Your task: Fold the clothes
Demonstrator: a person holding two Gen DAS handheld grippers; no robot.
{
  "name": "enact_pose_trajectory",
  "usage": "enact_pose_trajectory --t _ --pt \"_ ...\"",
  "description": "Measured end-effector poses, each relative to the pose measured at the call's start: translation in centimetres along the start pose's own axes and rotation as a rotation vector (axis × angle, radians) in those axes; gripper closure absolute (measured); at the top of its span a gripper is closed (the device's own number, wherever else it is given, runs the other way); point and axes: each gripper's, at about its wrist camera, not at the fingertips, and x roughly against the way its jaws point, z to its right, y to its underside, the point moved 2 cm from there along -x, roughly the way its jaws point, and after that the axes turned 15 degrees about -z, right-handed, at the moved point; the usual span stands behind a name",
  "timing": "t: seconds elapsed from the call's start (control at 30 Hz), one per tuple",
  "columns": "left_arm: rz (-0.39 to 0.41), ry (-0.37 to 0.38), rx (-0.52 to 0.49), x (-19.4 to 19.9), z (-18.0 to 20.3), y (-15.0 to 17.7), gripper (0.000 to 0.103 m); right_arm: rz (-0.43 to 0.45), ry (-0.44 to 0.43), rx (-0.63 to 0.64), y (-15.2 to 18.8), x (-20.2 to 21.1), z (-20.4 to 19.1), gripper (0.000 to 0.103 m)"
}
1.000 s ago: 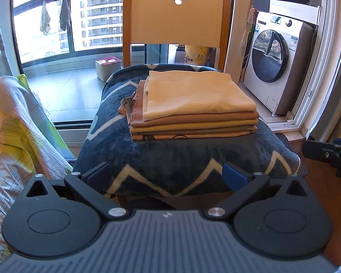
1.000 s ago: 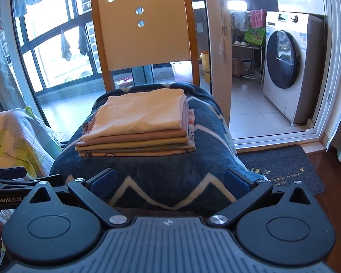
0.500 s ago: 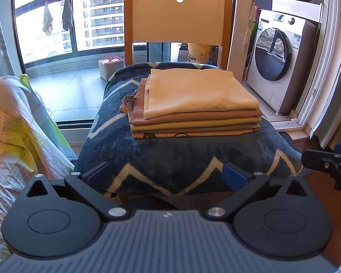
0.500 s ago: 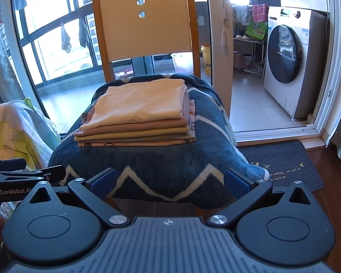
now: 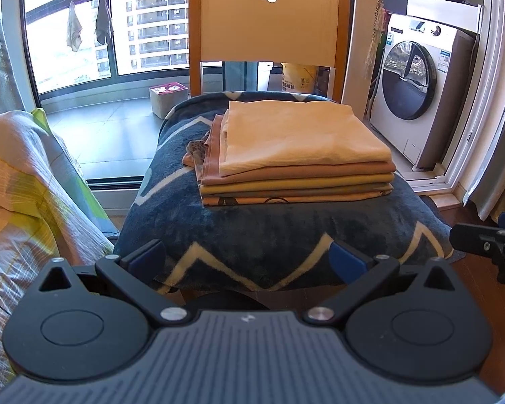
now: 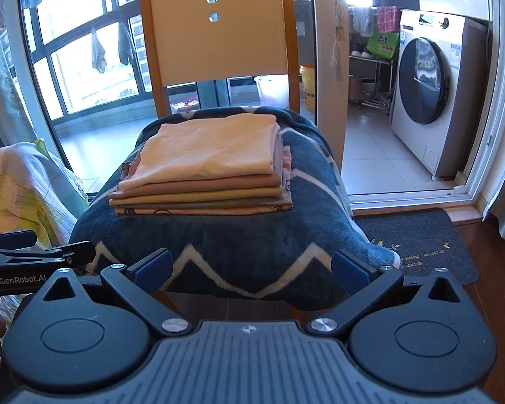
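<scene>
A neat stack of folded clothes (image 5: 303, 155) (image 6: 205, 175), cream on top with tan, mustard and patterned layers below, lies on a dark blue zigzag blanket (image 5: 272, 239) (image 6: 219, 245) spread over a wooden chair (image 5: 269, 17) (image 6: 219, 30). My left gripper (image 5: 249, 261) hangs open in front of the blanket's near edge, holding nothing. My right gripper (image 6: 250, 266) is likewise open and empty, short of the chair seat. Each gripper shows at the edge of the other's view.
A yellow-green checked sheet (image 5: 23, 195) (image 6: 20, 188) bulges at the left. A washing machine (image 5: 424, 107) (image 6: 434, 107) stands beyond a door sill at the right. A dark doormat (image 6: 421, 245) lies on the wood floor. Large windows (image 5: 101, 30) are behind.
Both grippers have drawn back and lifted slightly from the chair, so the stack sits lower and farther off. Their jaws stay open and the clothes have not moved.
</scene>
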Motion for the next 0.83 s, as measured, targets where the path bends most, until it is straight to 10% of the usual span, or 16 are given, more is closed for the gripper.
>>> enact_pose_trajectory --t 0.83 --pt "0.006 -0.006 -0.028 -0.9 0.8 -0.6 0.001 -0.031 0.004 -0.01 -0.6 -1.3 0.5 0.0"
